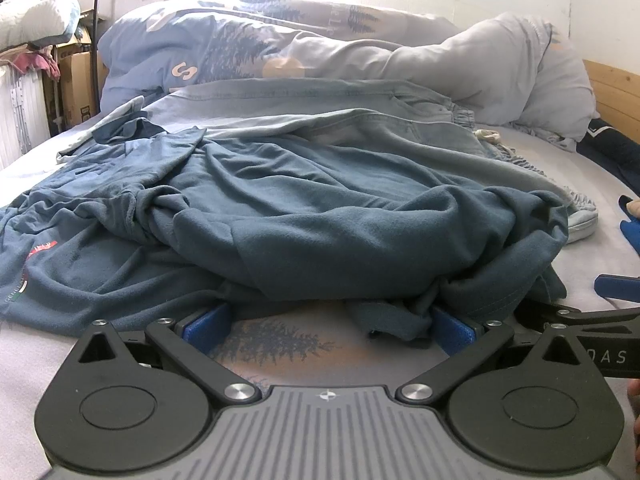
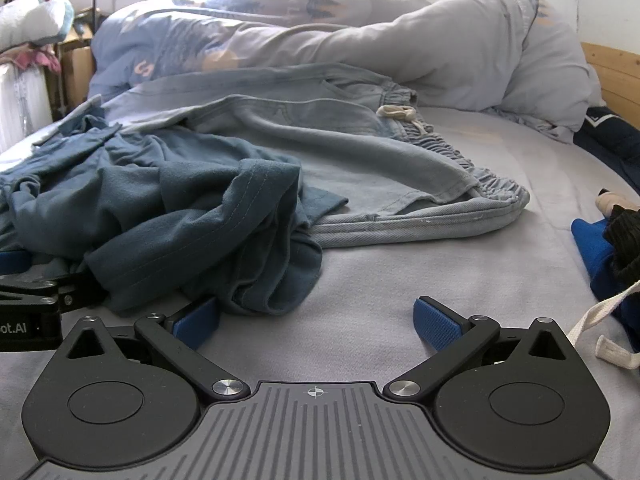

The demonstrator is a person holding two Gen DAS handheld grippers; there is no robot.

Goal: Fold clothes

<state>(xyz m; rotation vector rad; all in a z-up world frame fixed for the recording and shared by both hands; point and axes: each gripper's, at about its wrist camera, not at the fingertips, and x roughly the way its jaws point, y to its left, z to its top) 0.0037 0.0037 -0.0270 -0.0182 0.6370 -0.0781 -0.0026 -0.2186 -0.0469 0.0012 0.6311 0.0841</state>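
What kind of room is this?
Most likely a bedroom. Clothes lie on a bed with a pale grey sheet, a rumpled tree-print duvet is heaped at the back, and a wooden bed frame shows at the right.

Two low cameras, side by side on your bed, both facing the pillows.

Your left camera sits just above the sheet (image 1: 100,360), right up against the dark blue shirt (image 1: 320,216), which fills the middle of its view; the other gripper (image 1: 592,320) pokes in at its right edge. Your right camera looks the same way from further right, with the shirt (image 2: 180,220) to its left and bare sheet (image 2: 400,264) ahead. Both views share the shirt, the pale jeans (image 1: 400,128) (image 2: 360,152) and the duvet (image 1: 360,52) (image 2: 400,44) behind.
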